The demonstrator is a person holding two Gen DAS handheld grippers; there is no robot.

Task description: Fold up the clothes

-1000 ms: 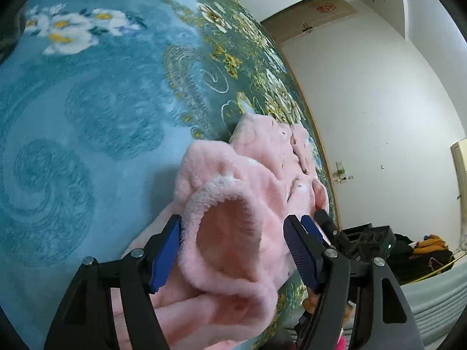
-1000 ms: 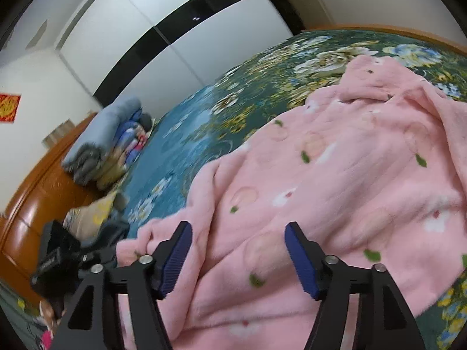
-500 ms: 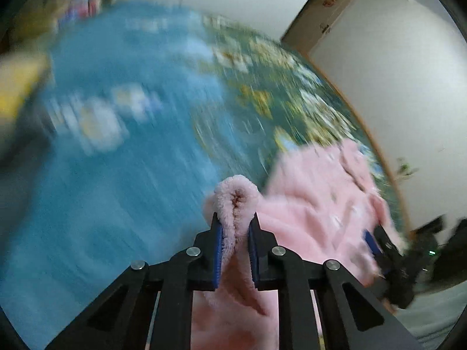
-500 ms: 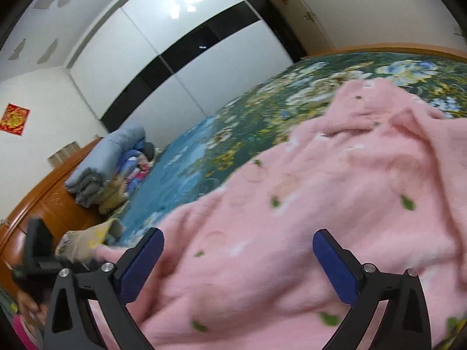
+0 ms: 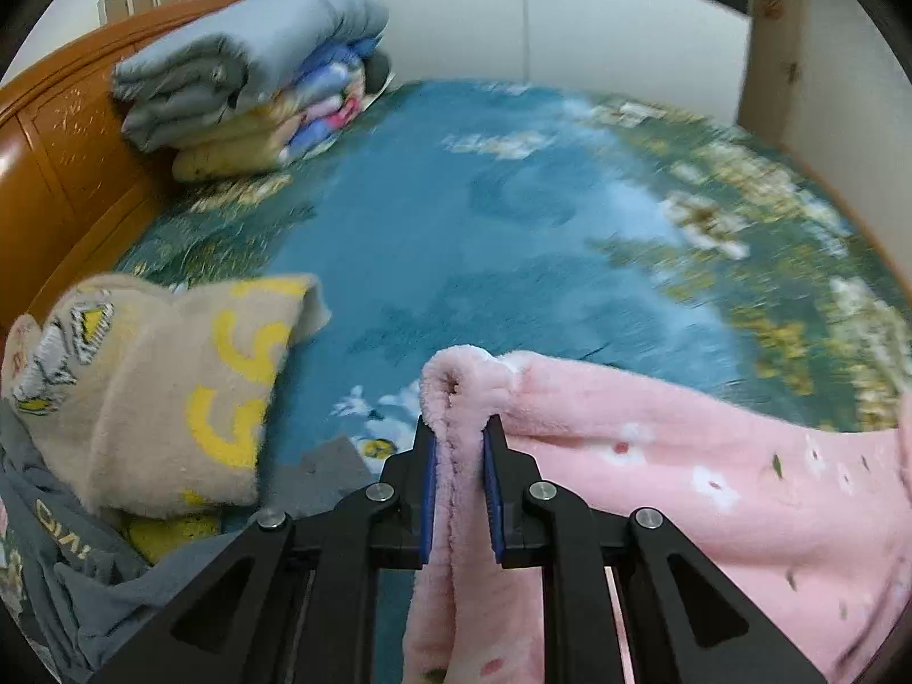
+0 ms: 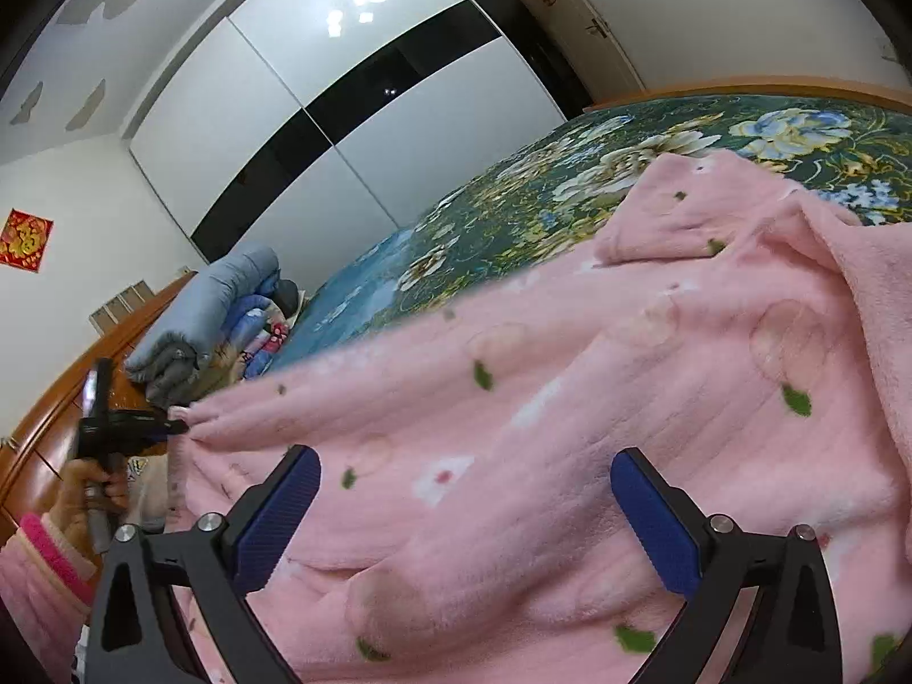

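Observation:
A pink fleece garment (image 6: 598, 399) with small flower and leaf prints lies spread over the blue floral bedspread (image 5: 513, 216). In the left wrist view my left gripper (image 5: 459, 456) is shut on the garment's cuff (image 5: 456, 393), which sticks up between the blue pads. The rest of the pink fleece (image 5: 712, 484) trails off to the right. In the right wrist view my right gripper (image 6: 464, 490) is open wide just above the garment's middle, holding nothing. The left gripper (image 6: 131, 427) shows there at far left, pulling the sleeve end taut, held by a person's hand (image 6: 91, 490).
A beige fleece garment with yellow print (image 5: 159, 387) and grey clothes (image 5: 85, 558) lie at the near left. Folded quilts (image 5: 251, 80) are stacked against the wooden headboard (image 5: 51, 159). A white and black wardrobe (image 6: 342, 114) stands beyond the bed.
My left gripper closed on the pink cuff and swung it left toward the headboard, stretching the sleeve out. My right gripper opened wider above the garment.

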